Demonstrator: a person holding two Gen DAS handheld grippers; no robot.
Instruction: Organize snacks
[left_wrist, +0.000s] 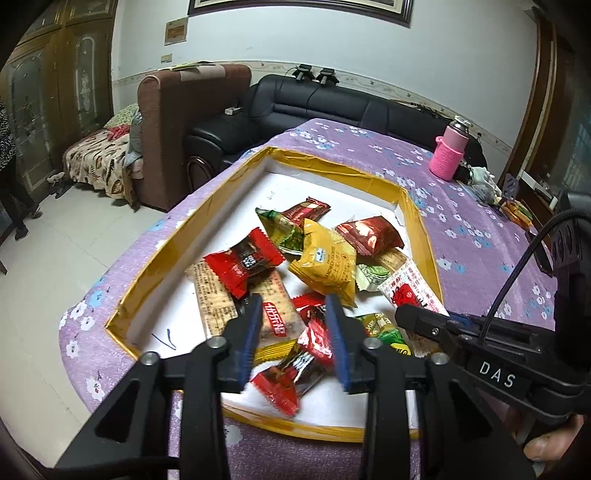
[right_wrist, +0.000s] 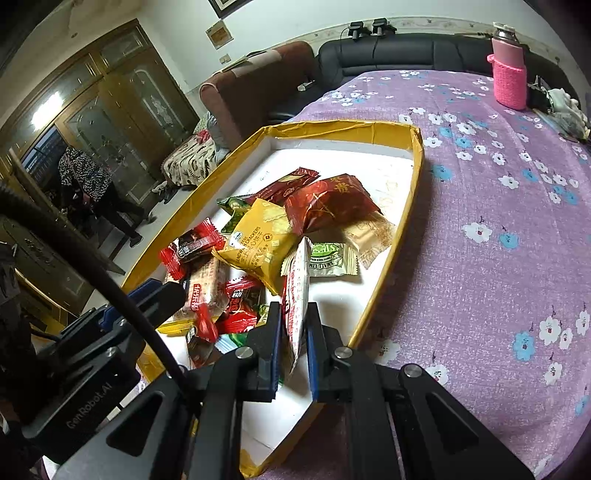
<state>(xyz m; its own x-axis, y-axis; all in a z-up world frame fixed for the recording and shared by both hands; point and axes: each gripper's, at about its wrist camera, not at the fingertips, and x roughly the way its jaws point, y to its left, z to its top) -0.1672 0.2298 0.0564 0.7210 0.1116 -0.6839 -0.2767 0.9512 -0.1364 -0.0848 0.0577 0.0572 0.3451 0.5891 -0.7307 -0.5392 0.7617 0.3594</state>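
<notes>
A shallow white tray with yellow taped walls (left_wrist: 207, 218) (right_wrist: 413, 206) lies on the purple flowered table and holds several snack packets. My left gripper (left_wrist: 293, 301) is open above a red and black candy packet (left_wrist: 295, 365) at the tray's near end; it also shows in the right wrist view (right_wrist: 162, 295). My right gripper (right_wrist: 293, 308) is shut on a white packet with red print (right_wrist: 297, 291), held edge-up over the tray; its tip shows in the left wrist view (left_wrist: 410, 314) on that packet (left_wrist: 410, 284). A yellow cracker packet (left_wrist: 325, 266) (right_wrist: 258, 240) lies mid-tray.
A pink bottle (left_wrist: 450, 153) (right_wrist: 508, 74) stands at the table's far right, with small items beside it. A black sofa (left_wrist: 332, 103) and a brown armchair (left_wrist: 173, 125) stand beyond the table. A person (right_wrist: 92, 184) stands at the left by wooden cabinets.
</notes>
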